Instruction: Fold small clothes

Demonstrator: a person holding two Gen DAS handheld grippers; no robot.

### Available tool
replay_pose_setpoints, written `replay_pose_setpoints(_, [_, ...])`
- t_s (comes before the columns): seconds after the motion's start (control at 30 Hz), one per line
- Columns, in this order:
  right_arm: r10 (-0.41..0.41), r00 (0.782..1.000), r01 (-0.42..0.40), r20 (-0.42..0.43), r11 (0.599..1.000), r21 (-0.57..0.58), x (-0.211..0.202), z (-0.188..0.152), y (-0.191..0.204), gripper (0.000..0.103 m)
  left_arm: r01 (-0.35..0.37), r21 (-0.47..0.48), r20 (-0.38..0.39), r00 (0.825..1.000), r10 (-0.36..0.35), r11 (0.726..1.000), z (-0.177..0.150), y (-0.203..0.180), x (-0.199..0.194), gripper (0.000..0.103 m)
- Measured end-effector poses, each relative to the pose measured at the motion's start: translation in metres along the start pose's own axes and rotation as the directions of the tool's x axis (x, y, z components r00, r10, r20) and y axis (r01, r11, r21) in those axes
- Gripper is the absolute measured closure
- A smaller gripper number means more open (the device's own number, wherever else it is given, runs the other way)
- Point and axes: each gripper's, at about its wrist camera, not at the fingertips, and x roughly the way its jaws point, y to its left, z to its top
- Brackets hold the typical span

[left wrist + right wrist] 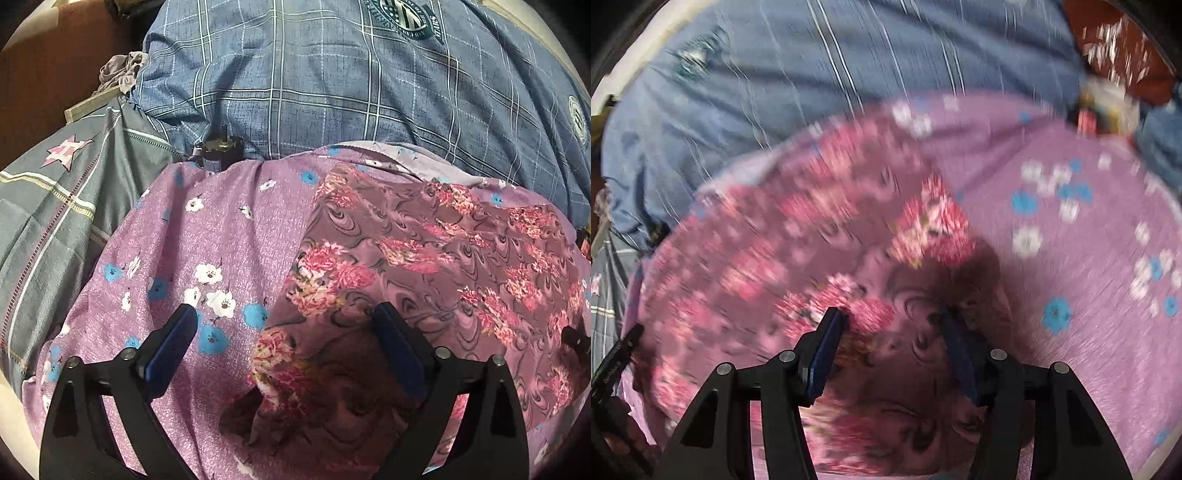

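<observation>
A small mauve garment with pink flower clusters [436, 258] lies on a purple sheet with blue and white flowers [221, 236]. Its near left corner is bunched and lifted a little. My left gripper [286, 325] is open, its blue-padded fingers [173, 339] astride that corner, just above the cloth. In the blurred right wrist view the same garment [783, 258] fills the lower left. My right gripper [892, 325] is open over its near right edge, with cloth between the fingers [827, 350] but not clamped.
A blue plaid quilt [332, 85] is piled behind the sheet. A grey striped cloth with a pink star [66, 184] lies at the left. A small dark device [219, 151] sits at the sheet's far edge. A crumpled grey garment [122, 72] lies far left.
</observation>
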Motion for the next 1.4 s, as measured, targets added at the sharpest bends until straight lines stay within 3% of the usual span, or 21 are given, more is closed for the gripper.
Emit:
replay_pose_setpoints(0.2, [0.034, 0.996, -0.036, 0.086, 0.999, 0.023, -0.022, 0.003, -0.002, 0.047, 0.023, 0.021, 0.081, 0.996, -0.025, 0.999, 0.002, -0.004, -0.02, 0.006])
replay_pose_setpoints(0.3, [0.044, 0.987, -0.048, 0.157, 0.999, 0.022, -0.036, 0.004, -0.004, 0.046, 0.002, 0.032, 0.143, 0.99, -0.007, 0.999, 0.003, -0.003, -0.031, 0.006])
replay_pose_setpoints(0.4, [0.06, 0.979, -0.062, 0.193, 0.998, 0.004, -0.041, 0.005, 0.002, 0.046, -0.002, 0.024, 0.129, 0.992, -0.001, 1.0, 0.005, -0.001, -0.026, 0.006])
replay_pose_setpoints(0.53, [0.061, 0.988, -0.055, 0.143, 0.998, -0.042, -0.028, 0.003, 0.018, 0.047, -0.045, 0.064, 0.021, 0.999, 0.044, 0.997, -0.002, -0.008, -0.001, 0.005])
replay_pose_setpoints(0.67, [0.011, 1.0, -0.008, 0.027, 0.996, -0.088, -0.003, -0.006, 0.032, 0.046, -0.037, 0.053, 0.019, 0.999, 0.036, 0.998, -0.004, -0.009, -0.001, 0.005])
replay_pose_setpoints(0.73, [-0.002, 0.999, 0.008, 0.051, 0.994, -0.112, -0.006, -0.01, 0.037, 0.045, -0.032, 0.042, 0.03, 0.999, 0.031, 0.999, -0.003, -0.008, -0.004, 0.006])
replay_pose_setpoints(0.83, [0.052, 0.995, -0.043, 0.088, 0.994, -0.095, -0.016, -0.01, 0.036, 0.047, -0.019, 0.046, 0.07, 0.997, 0.016, 0.999, -0.002, -0.009, -0.013, 0.006])
replay_pose_setpoints(1.0, [0.07, 0.985, -0.056, 0.156, 0.994, -0.093, -0.028, -0.006, 0.037, 0.046, -0.033, 0.061, 0.111, 0.994, 0.026, 0.998, -0.001, -0.014, -0.022, 0.006])
replay_pose_setpoints(1.4, [0.1, 0.98, -0.084, 0.172, 0.991, -0.1, -0.03, -0.006, 0.046, 0.045, -0.044, 0.07, 0.144, 0.989, 0.034, 0.997, 0.001, -0.019, -0.028, 0.006])
